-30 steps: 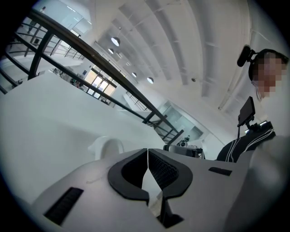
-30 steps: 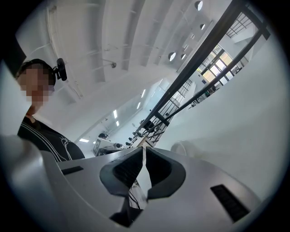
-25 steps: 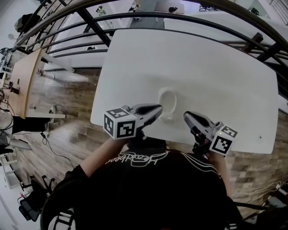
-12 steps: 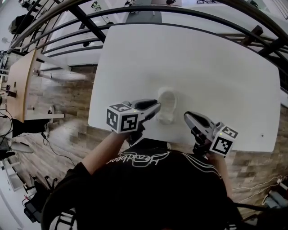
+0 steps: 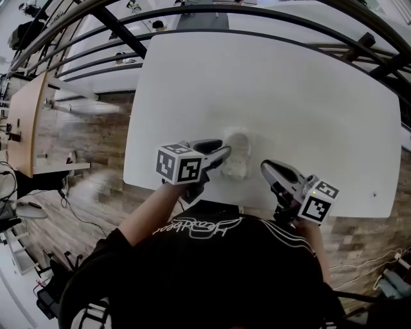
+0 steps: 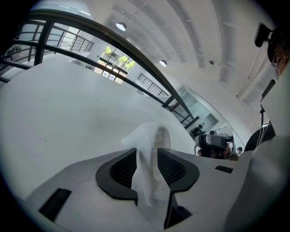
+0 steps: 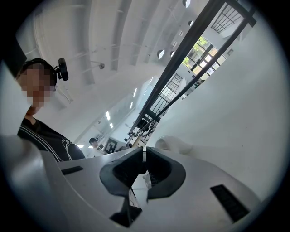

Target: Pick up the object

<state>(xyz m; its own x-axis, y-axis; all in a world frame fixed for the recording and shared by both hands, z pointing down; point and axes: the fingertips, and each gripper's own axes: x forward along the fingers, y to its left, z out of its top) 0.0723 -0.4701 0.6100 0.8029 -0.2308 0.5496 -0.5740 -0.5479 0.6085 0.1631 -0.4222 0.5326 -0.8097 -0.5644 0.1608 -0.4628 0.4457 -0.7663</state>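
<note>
A glossy white object [image 5: 236,158], rounded with a loop-like upper part, lies on the white table [image 5: 276,90] close to its front edge. My left gripper [image 5: 223,155] reaches it from the left. In the left gripper view the object's thin white part [image 6: 146,149] stands upright between the two black pads [image 6: 121,168]. The jaws are opening, and slim gaps show beside the object. My right gripper [image 5: 265,168] hovers over the table edge to the object's right, its jaws shut with nothing between them [image 7: 145,163]. From there the object [image 7: 176,144] shows just ahead.
The table's front edge [image 5: 192,186] runs right under both grippers, with wooden floor [image 5: 83,193] below. Dark railings [image 5: 212,16] curve beyond the far edge. A small dark speck [image 5: 374,193] marks the table's right corner. My black shirt [image 5: 212,270] fills the bottom.
My left gripper has moved forward and right until its tips reach the white object. The right gripper has stayed in place.
</note>
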